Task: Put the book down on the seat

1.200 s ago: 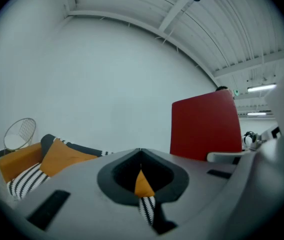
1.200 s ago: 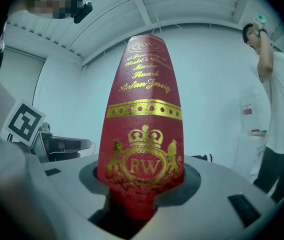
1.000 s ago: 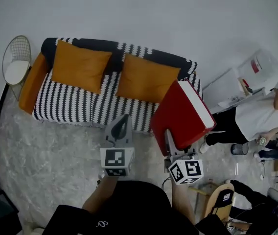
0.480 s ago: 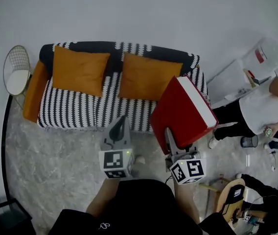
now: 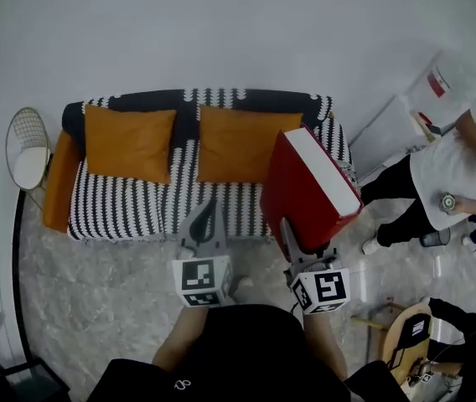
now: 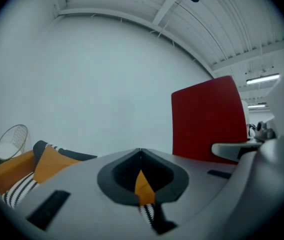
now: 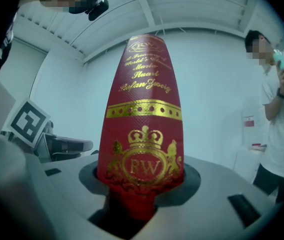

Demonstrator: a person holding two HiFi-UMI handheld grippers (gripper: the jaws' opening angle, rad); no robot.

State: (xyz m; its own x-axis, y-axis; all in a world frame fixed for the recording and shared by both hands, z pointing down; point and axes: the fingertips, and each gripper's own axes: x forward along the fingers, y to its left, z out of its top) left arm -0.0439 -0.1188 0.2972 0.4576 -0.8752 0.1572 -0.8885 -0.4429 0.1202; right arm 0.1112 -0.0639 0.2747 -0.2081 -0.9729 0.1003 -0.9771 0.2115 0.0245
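Observation:
A thick red book [image 5: 301, 195] with white page edges stands up from my right gripper [image 5: 292, 243], which is shut on its lower end. In the right gripper view the book's red spine [image 7: 143, 134] with gold crest fills the middle, clamped between the jaws. It hangs over the right end of the black-and-white striped sofa [image 5: 137, 199], in front of the right orange cushion [image 5: 234, 145]. My left gripper [image 5: 206, 222] is shut and empty, held level beside the right one, pointing at the sofa seat. The book [image 6: 208, 119] shows at its right.
A second orange cushion [image 5: 129, 141] leans on the sofa back at left. A wire chair [image 5: 27, 147] stands left of the sofa. A person in a white shirt [image 5: 460, 174] stands at right beside white boards; another person sits at bottom right. Marble floor [image 5: 95, 283] lies before the sofa.
The view has shifted so the sofa sits more centred and slightly lower. Both grippers and the book keep their pose, drifting slightly towards the sofa. The person at right has moved.

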